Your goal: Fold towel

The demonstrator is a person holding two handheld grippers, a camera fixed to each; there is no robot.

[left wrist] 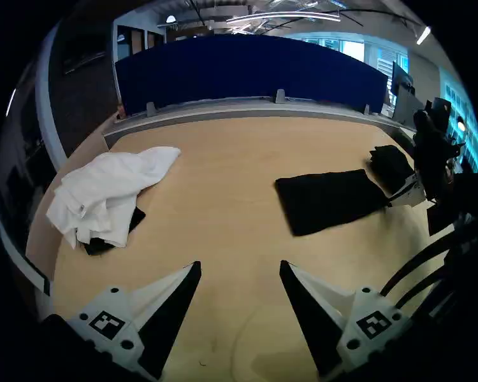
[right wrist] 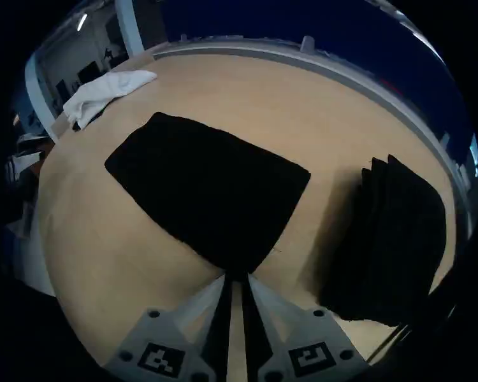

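A folded black towel [left wrist: 328,200] lies flat on the wooden table [left wrist: 232,153], right of centre in the left gripper view. In the right gripper view the same black towel [right wrist: 207,191] spreads just ahead of my right gripper [right wrist: 236,278], whose fingers are closed to a thin slit and pinch the towel's near corner. That right gripper [left wrist: 410,191] also appears at the towel's right edge in the left gripper view. My left gripper [left wrist: 239,264] hovers open above bare table, well short of the towel, holding nothing.
A stack of folded black towels [right wrist: 392,242] sits just right of the flat towel. A crumpled white towel pile [left wrist: 108,191] lies at the table's left, over a dark cloth [left wrist: 102,245]. A blue partition [left wrist: 252,70] lines the far edge.
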